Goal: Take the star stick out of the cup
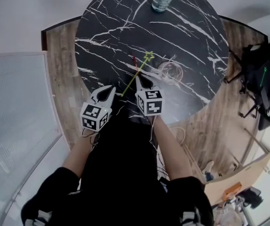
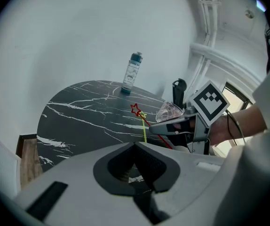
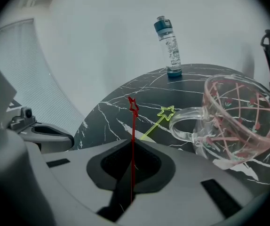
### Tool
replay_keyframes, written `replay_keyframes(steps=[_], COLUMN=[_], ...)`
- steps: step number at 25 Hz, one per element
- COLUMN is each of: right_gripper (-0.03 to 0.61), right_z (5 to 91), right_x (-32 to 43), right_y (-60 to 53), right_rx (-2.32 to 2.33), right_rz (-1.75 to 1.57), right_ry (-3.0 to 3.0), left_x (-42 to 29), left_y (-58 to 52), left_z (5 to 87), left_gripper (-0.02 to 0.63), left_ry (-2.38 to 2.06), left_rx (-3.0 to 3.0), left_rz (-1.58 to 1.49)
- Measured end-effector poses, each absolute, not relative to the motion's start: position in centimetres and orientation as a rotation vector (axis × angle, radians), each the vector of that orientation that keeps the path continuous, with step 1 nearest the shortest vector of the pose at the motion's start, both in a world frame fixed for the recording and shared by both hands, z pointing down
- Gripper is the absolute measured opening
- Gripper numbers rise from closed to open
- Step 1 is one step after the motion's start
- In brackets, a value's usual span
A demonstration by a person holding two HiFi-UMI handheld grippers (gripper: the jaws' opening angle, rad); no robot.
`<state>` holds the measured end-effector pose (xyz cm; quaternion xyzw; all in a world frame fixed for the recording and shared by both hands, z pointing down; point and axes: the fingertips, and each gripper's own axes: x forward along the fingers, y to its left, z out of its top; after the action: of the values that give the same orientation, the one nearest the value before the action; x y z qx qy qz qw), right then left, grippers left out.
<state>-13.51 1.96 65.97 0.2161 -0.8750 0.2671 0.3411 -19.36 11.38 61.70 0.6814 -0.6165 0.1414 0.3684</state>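
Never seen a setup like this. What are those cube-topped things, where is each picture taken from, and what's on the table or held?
A person holds a two-jaw tool in each hand; the marked cubes belong to them. One picture looks down from the person's head; the others ride on the left tool and right tool. On the black table stand a glass cup and a water bottle. The right tool pinches a red star stick, clear of the cup, jaws just starting to open. The left tool's jaws are together; whether it holds the yellow star stick at its tip, I cannot tell.
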Motion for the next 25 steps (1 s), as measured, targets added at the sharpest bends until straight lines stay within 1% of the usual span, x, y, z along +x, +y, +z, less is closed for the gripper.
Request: replay_keyframes(steps=[11, 13, 15, 17, 25], right_gripper=[0.009, 0.022, 0.048, 0.051, 0.041], right_z=[66.6, 66.6, 66.7, 66.4, 62.2], right_x=[-13.2, -13.2, -13.2, -13.2, -12.9], right_y=[1.8, 1.8, 1.8, 1.8, 3.1], right_rx=[0.580, 0.585, 0.588, 0.594, 0.634], right_rz=[0.678, 0.669, 0.659, 0.651, 0.585], right_ry=[-2.255, -2.255, -2.255, -2.258, -2.315], left_x=[-19.4, -19.5, -19.8, -19.9, -20.2], left_y=[11.8, 12.0, 12.2, 12.3, 14.0], left_z=[61.4, 61.2, 60.9, 60.3, 57.4], left_gripper=[-0.002, -0.002, -0.002, -0.002, -0.002], left_ry=[-1.591, -1.603, -1.619, -1.635, -1.674], left_rx=[1.740, 1.735, 1.729, 1.727, 1.749], left_rz=[0.340, 0.328, 0.310, 0.292, 0.220])
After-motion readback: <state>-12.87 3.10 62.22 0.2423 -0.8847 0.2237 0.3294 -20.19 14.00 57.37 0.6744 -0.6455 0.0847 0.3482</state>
